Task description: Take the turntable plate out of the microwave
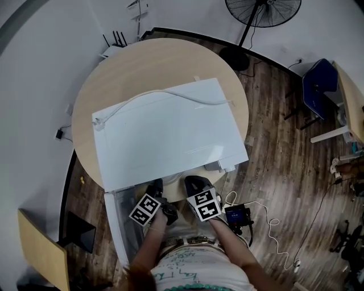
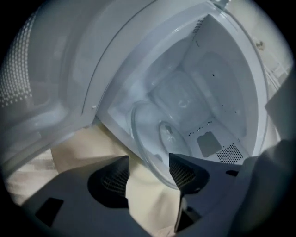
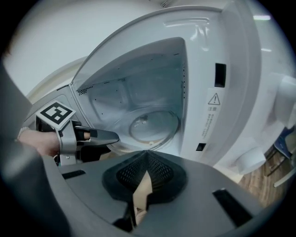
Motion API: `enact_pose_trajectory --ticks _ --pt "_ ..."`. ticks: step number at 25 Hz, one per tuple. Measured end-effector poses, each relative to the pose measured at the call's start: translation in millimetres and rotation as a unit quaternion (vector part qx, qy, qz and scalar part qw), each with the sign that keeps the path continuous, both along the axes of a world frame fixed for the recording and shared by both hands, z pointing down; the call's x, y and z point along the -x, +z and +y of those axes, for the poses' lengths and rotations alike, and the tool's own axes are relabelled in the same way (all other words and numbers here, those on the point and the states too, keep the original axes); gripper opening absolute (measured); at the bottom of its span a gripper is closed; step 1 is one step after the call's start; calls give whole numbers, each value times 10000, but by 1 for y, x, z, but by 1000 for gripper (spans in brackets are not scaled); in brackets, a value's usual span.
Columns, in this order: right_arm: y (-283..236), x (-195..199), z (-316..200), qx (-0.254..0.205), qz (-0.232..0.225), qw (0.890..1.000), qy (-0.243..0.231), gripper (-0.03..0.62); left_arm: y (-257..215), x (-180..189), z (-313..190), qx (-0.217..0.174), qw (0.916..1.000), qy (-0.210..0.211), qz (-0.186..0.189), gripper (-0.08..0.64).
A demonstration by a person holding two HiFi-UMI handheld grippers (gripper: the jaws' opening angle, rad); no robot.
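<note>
Round wooden surface bearing an open white microwave. Turntable plate lies inside it; its near rim seemingly reaches between the left gripper's parted jaws, untouched. Right gripper's jaws are together, empty.

Warning triangle atop microwave label, its print too small to read

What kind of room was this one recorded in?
Probably an office or lab room, not a kitchen: the microwave sits on a round wooden table, with a pedestal fan and loose cables on the plank floor.
</note>
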State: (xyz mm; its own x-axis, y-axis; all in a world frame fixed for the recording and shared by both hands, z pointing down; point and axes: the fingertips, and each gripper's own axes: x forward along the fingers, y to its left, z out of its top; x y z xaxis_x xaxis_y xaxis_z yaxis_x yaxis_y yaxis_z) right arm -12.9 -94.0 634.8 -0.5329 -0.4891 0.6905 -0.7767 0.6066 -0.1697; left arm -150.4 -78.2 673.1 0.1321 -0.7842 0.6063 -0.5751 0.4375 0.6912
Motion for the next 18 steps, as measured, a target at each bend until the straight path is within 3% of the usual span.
enact_pose_trajectory --ticks 5,11,18 --pt "2 -4 4 78 3 10000 -21 -9 5 4 -14 33 9993 -240 296 255" --pt "1 -7 0 43 -108 9999 51 -9 0 2 -11 -110 9984 -297 470 180" --pt "2 -8 3 141 -197 9997 80 -9 -6 -3 -5 -425 9939 -399 938 112"
